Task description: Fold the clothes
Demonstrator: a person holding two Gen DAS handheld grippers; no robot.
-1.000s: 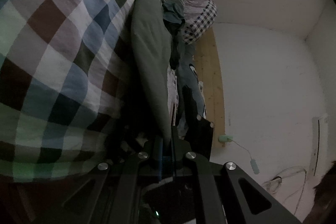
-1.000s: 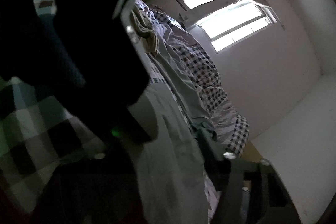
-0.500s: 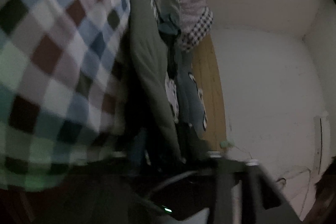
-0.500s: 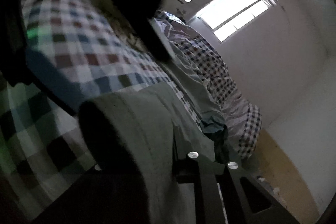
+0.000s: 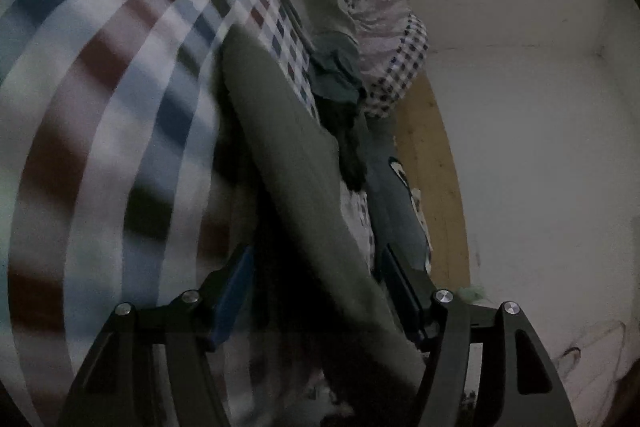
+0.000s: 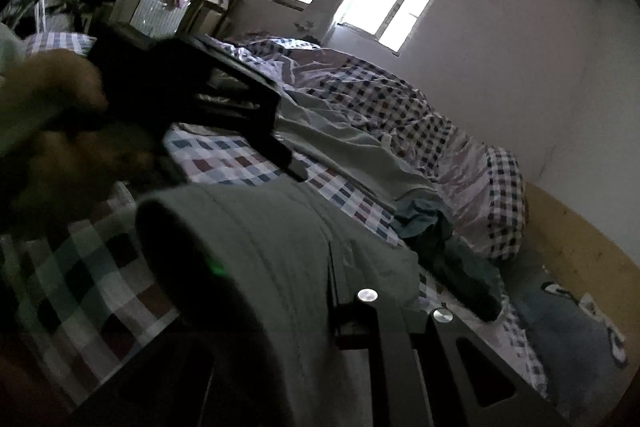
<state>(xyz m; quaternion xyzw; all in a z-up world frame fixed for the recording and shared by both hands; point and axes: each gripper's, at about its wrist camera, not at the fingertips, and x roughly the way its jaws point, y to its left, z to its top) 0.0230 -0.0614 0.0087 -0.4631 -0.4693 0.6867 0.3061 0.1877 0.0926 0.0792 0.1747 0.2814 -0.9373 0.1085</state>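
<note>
The left gripper (image 5: 316, 279) has its fingers wide apart around the grey-green garment (image 5: 296, 195), which lies on the checked bedsheet (image 5: 120, 75). The right gripper (image 6: 332, 311) is mostly covered by this garment; its finger state cannot be told.

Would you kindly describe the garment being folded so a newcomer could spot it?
Find the bed with the checked sheet. On its near part lies the olive-green garment, plain and partly folded. The crumpled teal cloth beyond is bluer and bunched up.
</note>
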